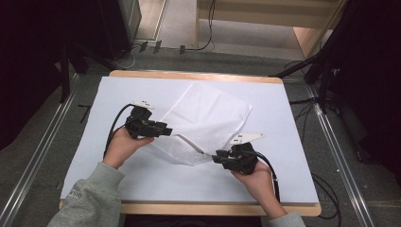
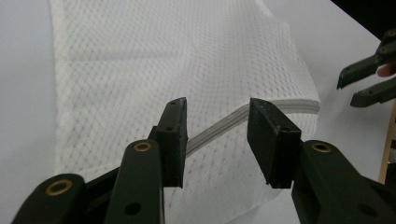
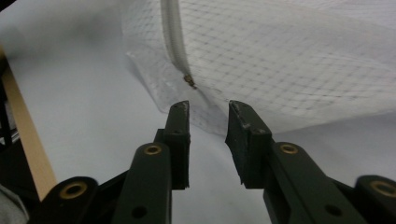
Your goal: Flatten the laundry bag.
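High cam overhead facing fwd, claw cams close, sharing mesh bag (image 1: pixel 203 123)

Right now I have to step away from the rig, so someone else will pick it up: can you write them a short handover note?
Left gripper: open, jaws either side of the zipper at the near edge of the mesh bag, holding nothing.
Right gripper: open, just short of the zipper pull at the bag's corner, not touching it.
The bag lies flat on the white table cover, and the zipper looks closed along the length that shows.
Done: both grippers lined up on the zipper.
Left: probably pinch the bag beside the zipper with the left, grip the pull with the right, then slide it.
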`<act>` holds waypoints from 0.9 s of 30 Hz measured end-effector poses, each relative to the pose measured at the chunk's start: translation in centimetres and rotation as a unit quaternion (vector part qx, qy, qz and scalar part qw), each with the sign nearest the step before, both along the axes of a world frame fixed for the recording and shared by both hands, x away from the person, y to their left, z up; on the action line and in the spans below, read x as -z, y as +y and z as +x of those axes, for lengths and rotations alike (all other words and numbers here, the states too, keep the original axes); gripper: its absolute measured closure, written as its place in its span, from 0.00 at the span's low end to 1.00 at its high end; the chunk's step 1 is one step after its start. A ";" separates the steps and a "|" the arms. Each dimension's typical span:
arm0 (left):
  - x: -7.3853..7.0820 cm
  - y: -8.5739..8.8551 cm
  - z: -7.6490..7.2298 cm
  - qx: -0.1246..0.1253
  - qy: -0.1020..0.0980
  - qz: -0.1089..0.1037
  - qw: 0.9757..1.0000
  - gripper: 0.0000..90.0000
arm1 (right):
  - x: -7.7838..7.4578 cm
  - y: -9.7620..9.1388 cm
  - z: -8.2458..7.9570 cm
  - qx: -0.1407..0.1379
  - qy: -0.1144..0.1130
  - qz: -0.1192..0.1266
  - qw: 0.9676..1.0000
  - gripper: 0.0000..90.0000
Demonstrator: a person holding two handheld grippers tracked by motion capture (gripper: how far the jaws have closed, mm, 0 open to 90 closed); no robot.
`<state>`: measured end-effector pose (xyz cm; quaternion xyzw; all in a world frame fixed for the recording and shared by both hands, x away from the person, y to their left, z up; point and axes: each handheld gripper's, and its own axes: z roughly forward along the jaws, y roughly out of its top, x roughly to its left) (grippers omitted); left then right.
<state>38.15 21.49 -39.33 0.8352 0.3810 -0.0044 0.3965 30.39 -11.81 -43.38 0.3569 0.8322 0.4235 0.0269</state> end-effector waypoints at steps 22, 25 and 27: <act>4.7 -3.3 2.6 -0.002 0.009 0.051 0.999 0.91 | 2.2 6.0 1.1 -0.036 -0.023 -0.023 0.999 0.81; 5.5 -3.6 3.0 0.001 0.017 0.055 0.998 0.91 | 2.7 6.1 1.8 -0.030 -0.023 -0.032 0.999 0.77; 5.9 -3.7 3.1 0.004 0.022 0.063 0.998 0.91 | 3.1 6.2 2.1 -0.032 -0.022 -0.040 0.998 0.76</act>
